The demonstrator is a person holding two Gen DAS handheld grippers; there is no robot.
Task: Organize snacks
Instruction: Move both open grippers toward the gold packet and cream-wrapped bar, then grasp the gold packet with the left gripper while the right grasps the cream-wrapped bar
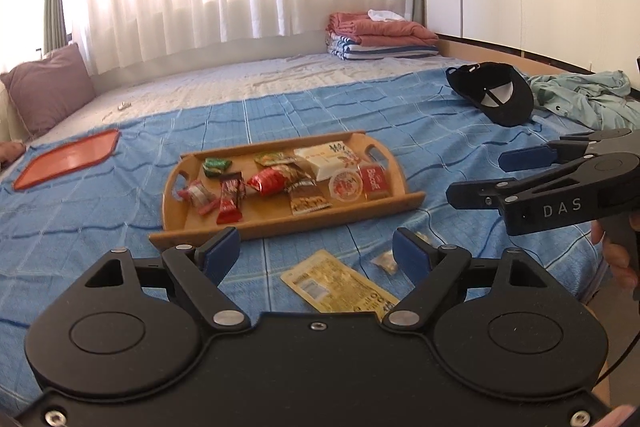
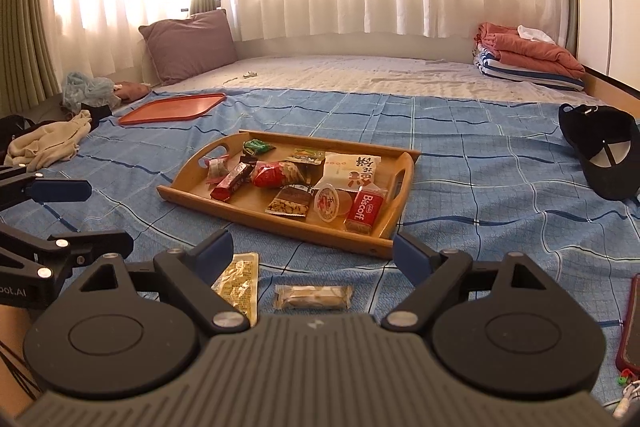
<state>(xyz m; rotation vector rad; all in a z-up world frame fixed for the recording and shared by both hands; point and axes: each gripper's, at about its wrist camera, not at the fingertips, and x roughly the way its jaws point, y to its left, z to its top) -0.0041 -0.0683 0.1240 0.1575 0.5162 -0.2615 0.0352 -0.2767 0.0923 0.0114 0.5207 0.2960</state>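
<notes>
Both the left gripper (image 1: 316,249) and right gripper (image 2: 313,251) hover released over a bed (image 2: 480,163), partly hiding two loose snacks (image 2: 313,297) before a wooden tray (image 2: 404,183) of snacks.

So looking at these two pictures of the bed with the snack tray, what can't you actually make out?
- Yellow packet: near end hidden behind the left gripper in both views.
- Small clear packet: left wrist view, partly behind a gripper finger; contents too small.
- Red-edged flat object: right wrist view, cut off by the right edge.
- White packet on the wooden tray: print too blurred to read.
</notes>
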